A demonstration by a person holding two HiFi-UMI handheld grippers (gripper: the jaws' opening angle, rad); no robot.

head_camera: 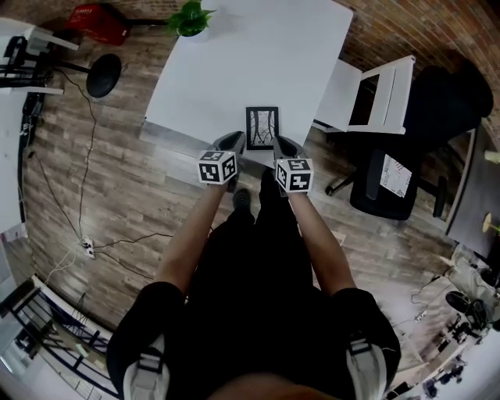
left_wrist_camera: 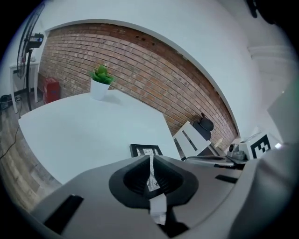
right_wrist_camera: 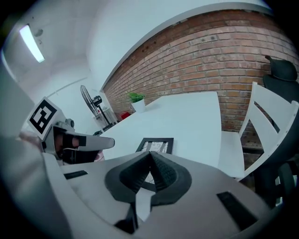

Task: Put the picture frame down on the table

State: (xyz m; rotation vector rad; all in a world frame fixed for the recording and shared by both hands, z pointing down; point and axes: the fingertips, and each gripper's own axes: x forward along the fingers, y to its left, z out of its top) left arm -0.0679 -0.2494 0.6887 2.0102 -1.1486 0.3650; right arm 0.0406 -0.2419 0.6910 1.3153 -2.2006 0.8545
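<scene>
Using the picture frame (head_camera: 262, 127) as the anchor: far off to its left, at the back corner of the bench (head_camera: 250, 55), sits a small potted plant (head_camera: 190, 17). The left tongs (head_camera: 232, 141) are just left of the frame's near corner, clenched shut on nothing (only a thin sliver shows between the tips). The frame itself lies flat on the white bench, close to the near edge, with a dark border and a pale print inside. The right tongs (head_camera: 285, 145) sit just right of the frame's near corner, also clenched tight and empty. Further right of the frame a white chair (head_camera: 375, 98) stands beside the bench, then a black office chair (head_camera: 422, 148).
</scene>
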